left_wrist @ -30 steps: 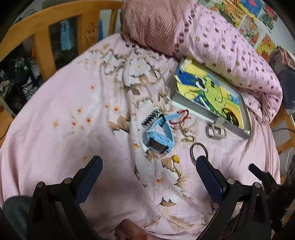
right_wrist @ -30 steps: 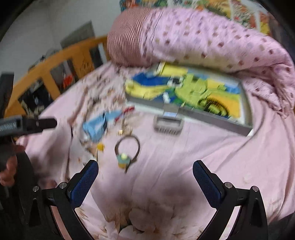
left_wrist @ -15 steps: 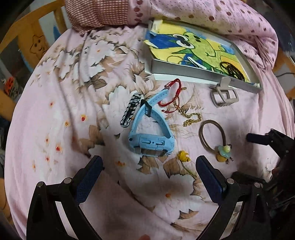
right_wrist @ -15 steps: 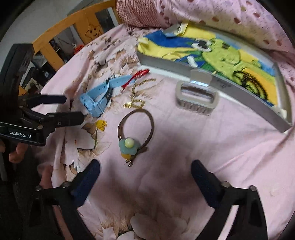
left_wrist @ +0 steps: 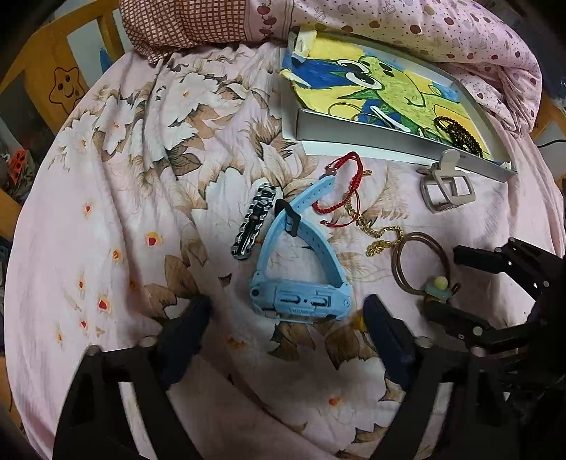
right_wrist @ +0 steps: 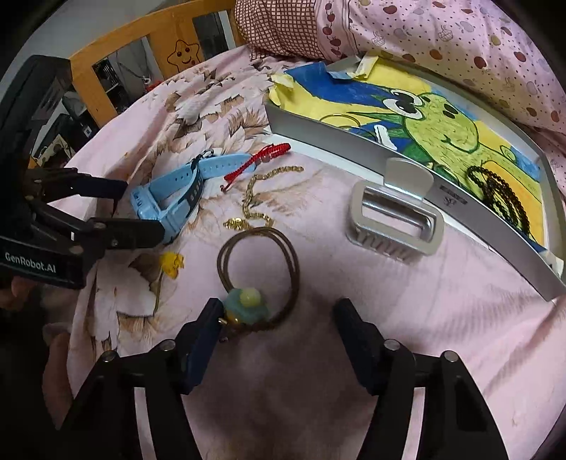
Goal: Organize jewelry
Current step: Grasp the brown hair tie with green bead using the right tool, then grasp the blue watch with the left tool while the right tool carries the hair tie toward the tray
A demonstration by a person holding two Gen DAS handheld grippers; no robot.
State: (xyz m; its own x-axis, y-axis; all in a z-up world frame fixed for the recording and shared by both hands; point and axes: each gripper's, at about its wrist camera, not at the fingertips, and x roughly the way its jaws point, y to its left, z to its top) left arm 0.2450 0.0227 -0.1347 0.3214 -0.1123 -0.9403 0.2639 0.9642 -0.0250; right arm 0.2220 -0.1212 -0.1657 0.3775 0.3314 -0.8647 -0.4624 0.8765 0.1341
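Brown hair tie, green-yellow bead charm

A pink floral bedsheet is seen spread with a blue watch, red bracelet, gold chain, brown hair tie, silver clip, what may be a striped barrette; a shallow tray lies alongside.

On the bed the watch lies at the centre of the left wrist frame, a hair clip just to its left. To its upper right lies a cord bracelet, with a chain below that. Further right sits a hair tie, and a claw clip above it, beside the tray at upper right. A bead bracelet lies in the tray. Pillows line the top edge.
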